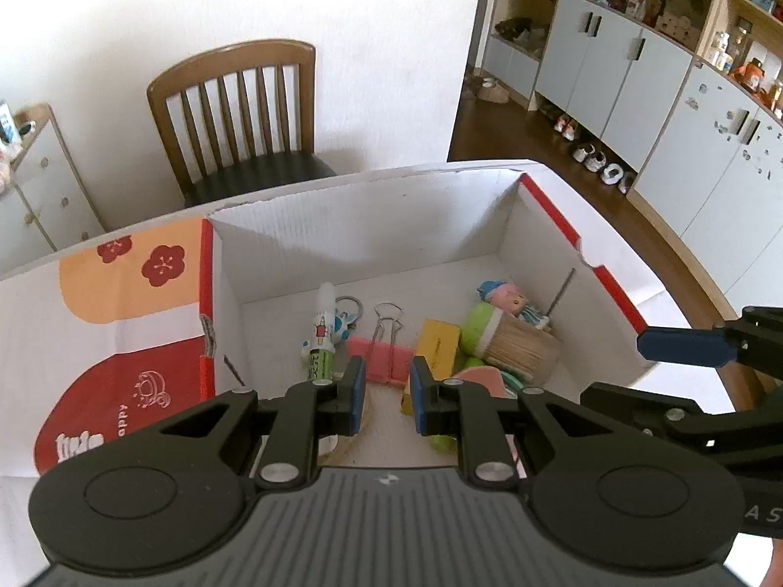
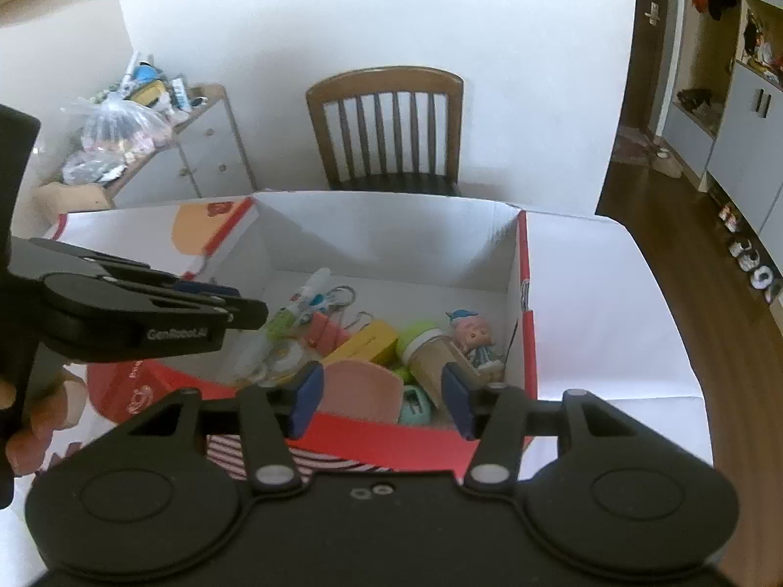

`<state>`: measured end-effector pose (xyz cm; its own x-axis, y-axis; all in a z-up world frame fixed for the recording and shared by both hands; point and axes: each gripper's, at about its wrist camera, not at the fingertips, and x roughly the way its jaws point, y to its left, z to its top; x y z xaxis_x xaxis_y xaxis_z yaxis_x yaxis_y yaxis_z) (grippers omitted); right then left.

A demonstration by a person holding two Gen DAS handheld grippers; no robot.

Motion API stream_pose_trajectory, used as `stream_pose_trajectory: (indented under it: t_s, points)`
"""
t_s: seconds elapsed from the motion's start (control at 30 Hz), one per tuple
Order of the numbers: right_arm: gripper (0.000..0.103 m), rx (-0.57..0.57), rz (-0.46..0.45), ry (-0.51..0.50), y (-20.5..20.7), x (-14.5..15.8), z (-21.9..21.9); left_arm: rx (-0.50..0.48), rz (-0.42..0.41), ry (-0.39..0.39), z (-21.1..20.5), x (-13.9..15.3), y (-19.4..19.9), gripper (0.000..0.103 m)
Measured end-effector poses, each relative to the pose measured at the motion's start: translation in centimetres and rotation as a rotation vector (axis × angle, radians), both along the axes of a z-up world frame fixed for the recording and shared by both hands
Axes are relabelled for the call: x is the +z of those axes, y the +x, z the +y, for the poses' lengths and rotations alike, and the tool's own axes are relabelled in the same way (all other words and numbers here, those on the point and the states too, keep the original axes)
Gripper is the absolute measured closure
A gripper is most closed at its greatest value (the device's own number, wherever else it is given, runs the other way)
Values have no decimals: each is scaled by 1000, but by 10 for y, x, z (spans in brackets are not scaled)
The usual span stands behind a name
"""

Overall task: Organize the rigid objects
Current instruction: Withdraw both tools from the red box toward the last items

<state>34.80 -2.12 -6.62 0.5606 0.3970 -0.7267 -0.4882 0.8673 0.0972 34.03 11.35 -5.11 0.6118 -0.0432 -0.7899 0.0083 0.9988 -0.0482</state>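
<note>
An open cardboard box [image 1: 553,215] with white walls and a red rim holds several small things: a glue stick [image 1: 320,337], a pink binder clip [image 1: 381,362], a yellow block [image 1: 438,347], a toothpick holder [image 1: 518,349], a green ball [image 1: 477,325] and a small doll [image 1: 509,298]. My left gripper [image 1: 386,396] hovers over the box's near side, shut to a narrow gap with nothing in it. My right gripper [image 2: 381,396] hangs open above the box's near red wall [image 2: 391,435], empty. A pink piece [image 2: 359,386] and a teal sharpener [image 2: 416,406] lie below it.
The box lid flap [image 1: 122,293] lies spread to the left on the white table [image 2: 611,318]. A wooden chair [image 1: 240,112] stands behind the table by the wall. A hand [image 2: 34,420] grips the left tool. Cabinets [image 1: 611,63] line the right side.
</note>
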Motion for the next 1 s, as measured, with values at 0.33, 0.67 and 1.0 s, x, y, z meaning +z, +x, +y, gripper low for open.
stream_pose_trajectory:
  t_s: [0.33, 0.67, 1.0]
  points:
    - [28, 51, -39, 47, -47, 16, -19, -33, -72, 31, -18, 22, -57, 85]
    - [14, 136, -62, 39, -92, 7, -29, 1, -116, 41, -28, 16, -108, 33]
    - [5, 252, -71, -3, -129, -28, -29, 21, -150, 11, -31, -10, -152, 22]
